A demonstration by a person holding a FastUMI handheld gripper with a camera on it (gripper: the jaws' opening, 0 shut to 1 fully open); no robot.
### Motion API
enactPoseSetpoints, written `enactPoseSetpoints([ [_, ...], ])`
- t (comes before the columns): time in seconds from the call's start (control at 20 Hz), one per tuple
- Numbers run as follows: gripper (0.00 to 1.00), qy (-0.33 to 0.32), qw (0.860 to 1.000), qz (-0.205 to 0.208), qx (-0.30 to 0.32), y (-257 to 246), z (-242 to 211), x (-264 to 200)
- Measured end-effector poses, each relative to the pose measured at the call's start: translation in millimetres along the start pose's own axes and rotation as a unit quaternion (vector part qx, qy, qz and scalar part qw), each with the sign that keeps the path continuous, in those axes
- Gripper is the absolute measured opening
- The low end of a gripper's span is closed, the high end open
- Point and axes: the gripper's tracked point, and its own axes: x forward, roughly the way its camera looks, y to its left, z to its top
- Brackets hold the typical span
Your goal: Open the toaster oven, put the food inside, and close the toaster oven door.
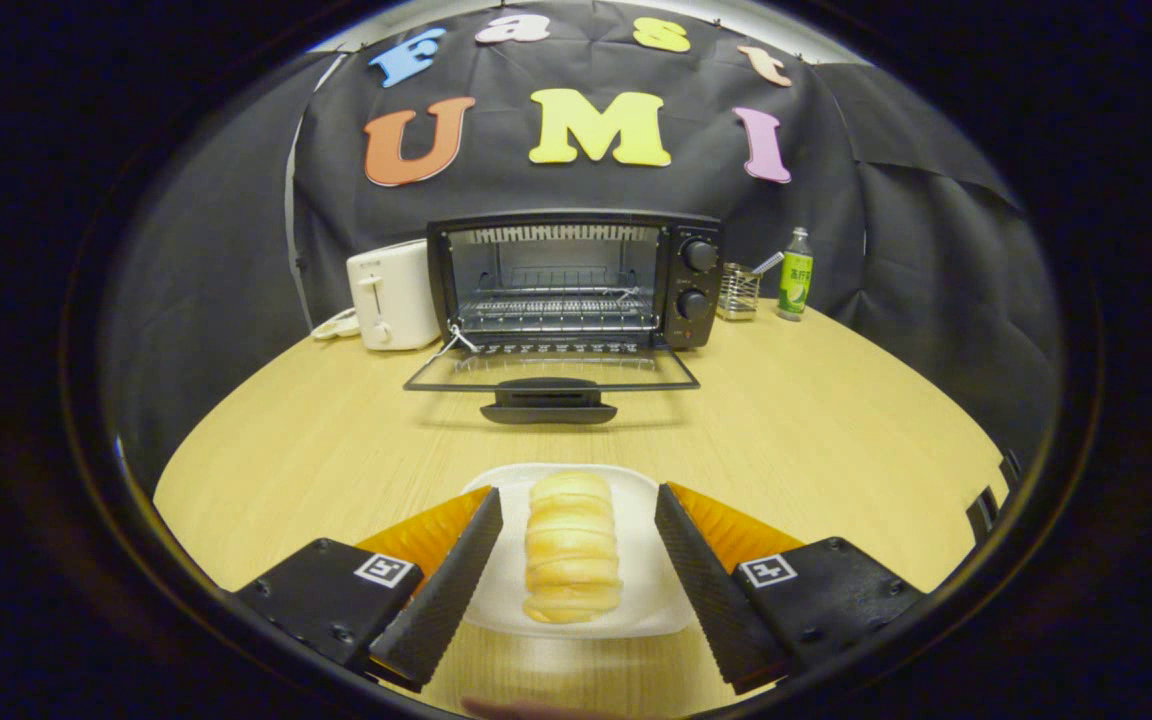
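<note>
The fingers (481, 565) hide both side edges of the plate (648, 590). Far beyond them, the bottle (795, 274) label and the oven (576, 280) knob marks are too small to tell.

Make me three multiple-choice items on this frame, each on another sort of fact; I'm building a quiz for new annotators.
1. Where is the bread roll?
A. on the oven rack
B. on the white plate between the gripper fingers
C. beside the green bottle

2. How many knobs are on the toaster oven?
A. one
B. two
C. four

3. What state is the oven door in?
A. folded down open
B. shut
C. taken off

Answers: 1 B, the roll lies on the plate with a finger on each side, apart from it, so the gripper is open. 2 B, two round knobs sit one above the other on the right panel. 3 A, the glass door lies flat on the table, rack exposed.
</note>
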Motion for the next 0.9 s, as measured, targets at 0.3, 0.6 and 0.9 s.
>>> enactPoseSetpoints([
  [0.3, 1.00, 0.004, 1.000, 0.004, -0.006, 9, -17, -5],
  [0.6, 1.00, 0.032, 0.999, 0.001, 0.014, -2, -25, 3],
  [0.9, 0.77, 0.066, 0.997, 0.023, 0.032, 1, -37, 4],
])
